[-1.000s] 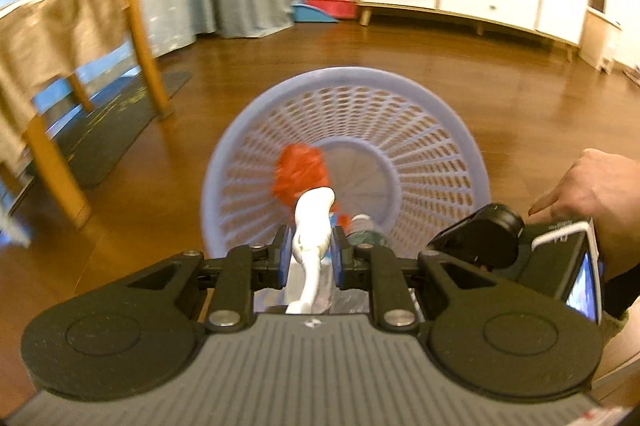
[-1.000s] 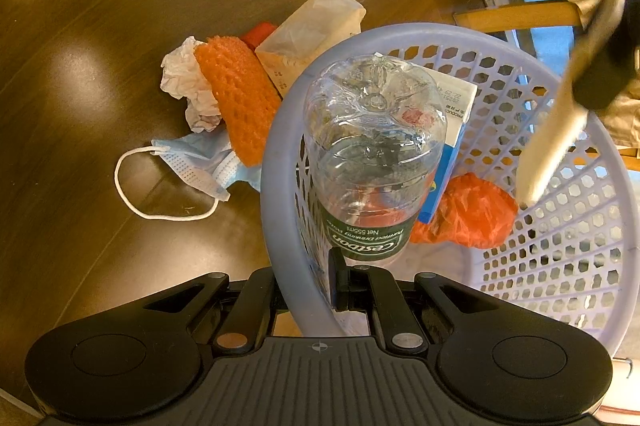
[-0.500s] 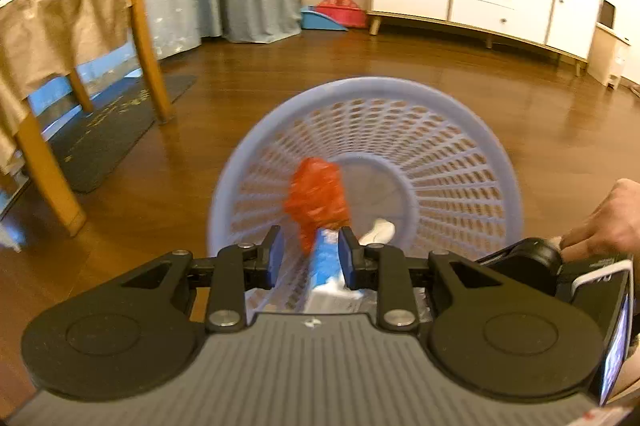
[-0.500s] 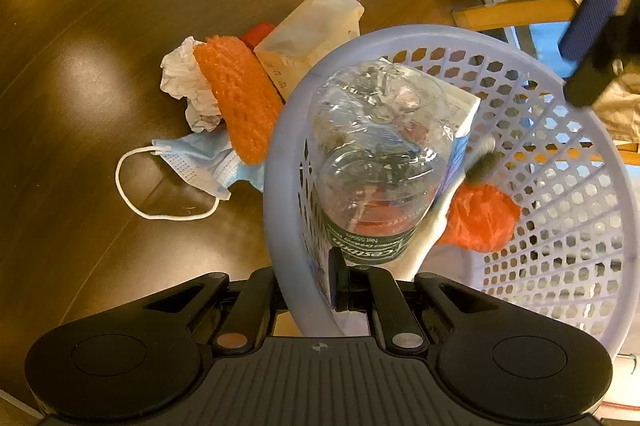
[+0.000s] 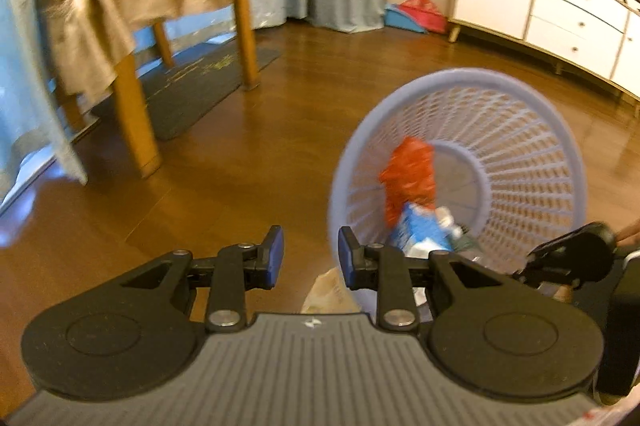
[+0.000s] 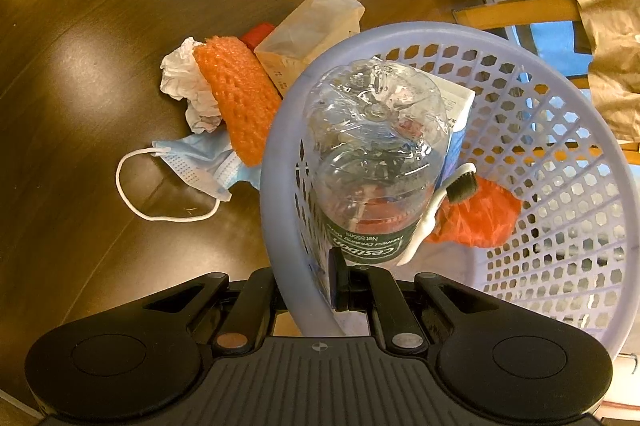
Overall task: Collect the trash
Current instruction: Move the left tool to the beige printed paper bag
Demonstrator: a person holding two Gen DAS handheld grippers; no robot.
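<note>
My right tongs (image 6: 316, 286) pinch the laundry-style basket (image 6: 560, 98) rim; my left tongs (image 5: 310, 258) gape empty. The toothbrush (image 6: 436, 210) lies inside. Mask (image 6: 204, 166) and foam net (image 6: 236, 102) wait at ten o'clock; tilting could spill the bottle (image 6: 376, 162).

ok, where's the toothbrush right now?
In the right wrist view the toothbrush lies inside the lavender basket, leaning between the clear plastic bottle on its left and the crumpled orange bag on its right, bristles up.
</note>
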